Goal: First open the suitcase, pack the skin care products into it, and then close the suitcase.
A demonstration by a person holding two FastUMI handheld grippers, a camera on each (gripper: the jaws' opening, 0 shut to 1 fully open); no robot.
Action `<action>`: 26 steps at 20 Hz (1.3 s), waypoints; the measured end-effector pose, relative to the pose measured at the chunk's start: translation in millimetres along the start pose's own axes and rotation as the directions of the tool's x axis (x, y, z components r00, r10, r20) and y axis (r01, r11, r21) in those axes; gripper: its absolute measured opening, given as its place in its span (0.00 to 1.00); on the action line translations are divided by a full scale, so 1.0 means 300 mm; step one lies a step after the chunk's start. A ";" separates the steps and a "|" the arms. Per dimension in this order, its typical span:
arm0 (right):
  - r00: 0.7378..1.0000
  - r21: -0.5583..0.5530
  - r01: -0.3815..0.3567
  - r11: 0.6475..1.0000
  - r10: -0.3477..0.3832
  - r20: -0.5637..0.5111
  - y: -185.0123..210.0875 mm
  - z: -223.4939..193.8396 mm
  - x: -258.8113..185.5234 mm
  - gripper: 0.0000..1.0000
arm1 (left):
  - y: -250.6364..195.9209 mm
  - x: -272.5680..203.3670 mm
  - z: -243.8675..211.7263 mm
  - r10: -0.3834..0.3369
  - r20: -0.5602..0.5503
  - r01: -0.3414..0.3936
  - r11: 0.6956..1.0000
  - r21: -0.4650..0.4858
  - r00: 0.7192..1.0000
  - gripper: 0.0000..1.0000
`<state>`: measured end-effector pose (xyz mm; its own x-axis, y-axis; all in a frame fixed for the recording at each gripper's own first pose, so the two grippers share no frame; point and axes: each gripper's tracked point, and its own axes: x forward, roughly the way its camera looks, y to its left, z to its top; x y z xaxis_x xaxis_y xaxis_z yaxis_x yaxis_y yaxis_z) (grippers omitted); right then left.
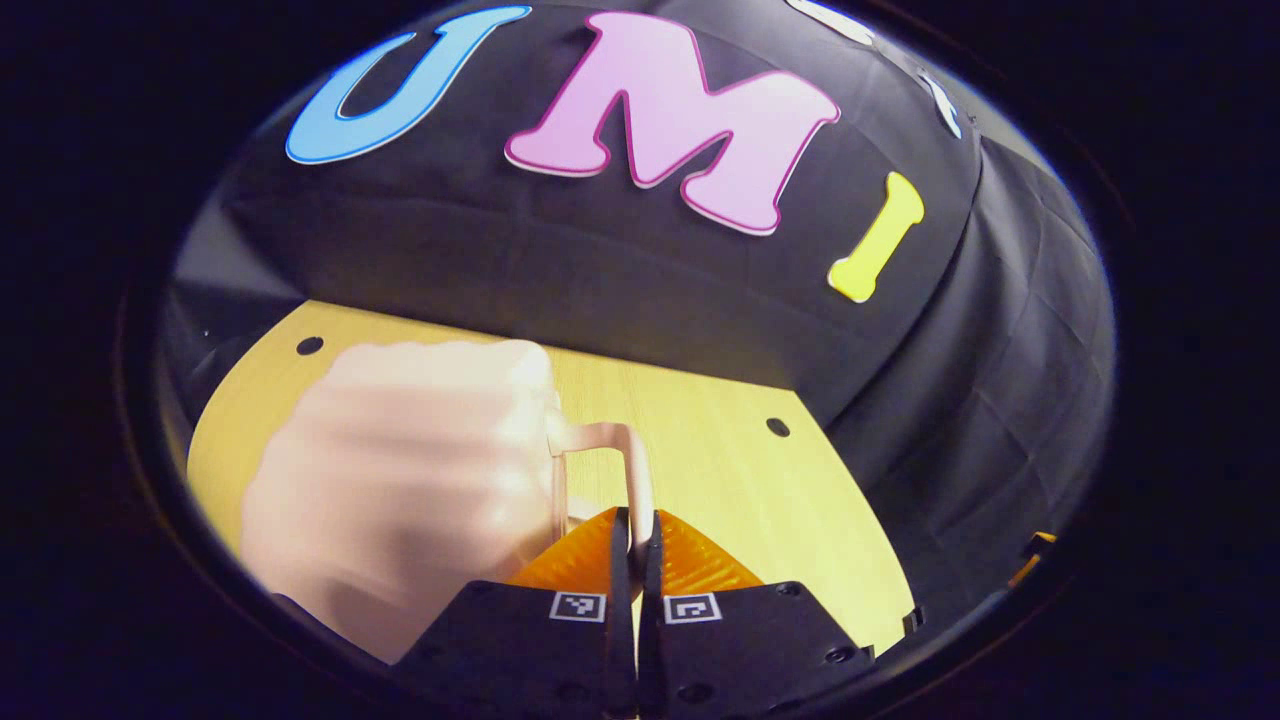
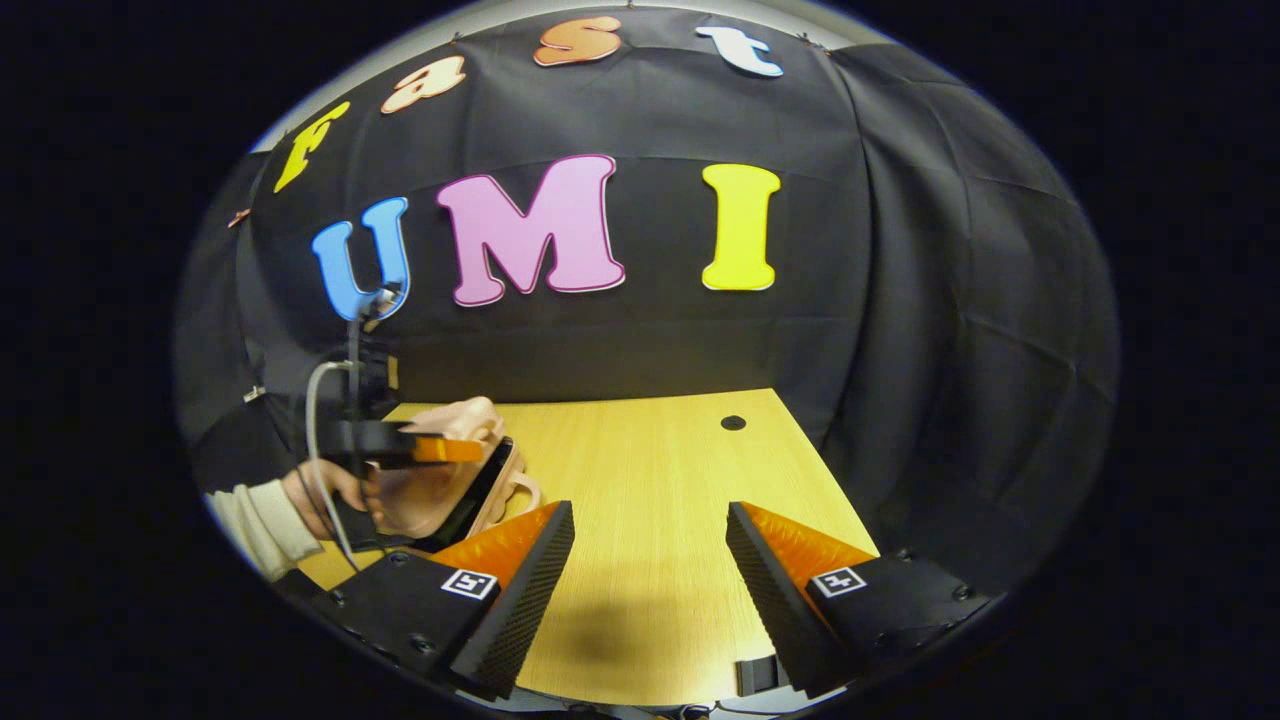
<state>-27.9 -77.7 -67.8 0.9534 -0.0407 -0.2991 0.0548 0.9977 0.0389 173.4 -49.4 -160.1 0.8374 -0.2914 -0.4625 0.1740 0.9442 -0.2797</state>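
Left gripper (image 1: pixel 636 545) fingers clamped on handle (image 1: pixel 640 470) of small pink suitcase (image 1: pixel 400 480), case raised off bench (image 1: pixel 730 470). Right gripper (image 2: pixel 650 570) fingers stood wide apart, empty. Judged: hard shell, light, smooth; handle the surest hold.

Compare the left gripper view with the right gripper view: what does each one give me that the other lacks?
Left gripper view: a close-up of the left tongs shut on the handle of the pink suitcase. Right gripper view: the right tongs open above the wooden table, plus the hand and sleeve holding the left tongs. Both: suitcase and table.
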 end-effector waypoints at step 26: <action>0.992 -0.034 -0.078 0.996 0.081 0.101 0.008 0.046 -0.013 0.97 | -0.083 -1.032 0.132 0.189 0.592 -0.217 0.976 -0.024 0.784 0.96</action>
<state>-27.5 -75.9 -53.3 0.9798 0.0353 -0.1967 -0.0301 0.9991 0.0296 -69.6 23.4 23.3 0.9957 0.0412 0.0827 -0.0246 0.9810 -0.1925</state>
